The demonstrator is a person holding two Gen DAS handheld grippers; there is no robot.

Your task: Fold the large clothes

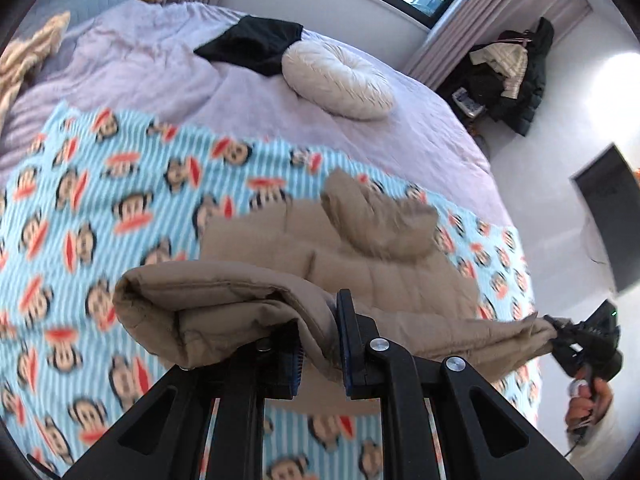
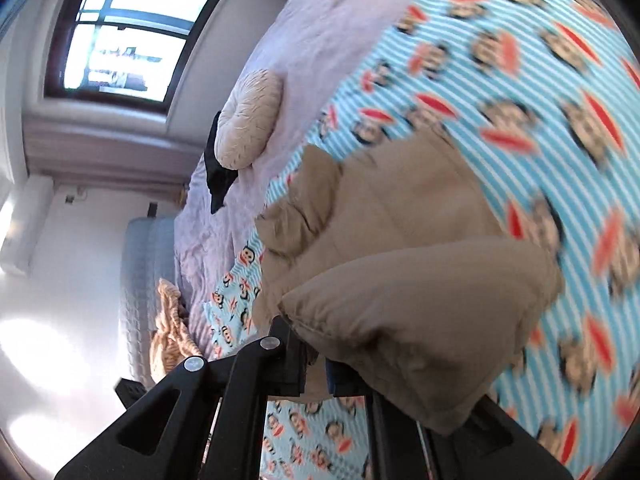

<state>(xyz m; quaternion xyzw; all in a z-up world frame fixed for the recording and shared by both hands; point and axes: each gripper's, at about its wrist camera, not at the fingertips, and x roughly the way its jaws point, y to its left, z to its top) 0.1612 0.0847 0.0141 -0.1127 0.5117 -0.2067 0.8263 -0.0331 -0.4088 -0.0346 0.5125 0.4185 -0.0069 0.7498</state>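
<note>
A tan padded jacket (image 1: 360,256) lies on a blue striped monkey-print blanket (image 1: 100,208) on the bed. My left gripper (image 1: 320,344) is shut on a bunched edge of the jacket, which drapes over its fingers. My right gripper (image 1: 560,330) shows at the right of the left wrist view, shut on another corner of the jacket and pulling it taut off the bed edge. In the right wrist view the right gripper (image 2: 316,364) is shut on the jacket (image 2: 400,220), whose folded part covers the right finger.
A lilac duvet (image 1: 160,68) covers the far bed, with a round cream cushion (image 1: 336,80) and a black garment (image 1: 256,42) on it. A beige knit throw (image 1: 28,56) lies far left. Dark coats (image 1: 512,76) pile by the curtain. White floor lies to the right.
</note>
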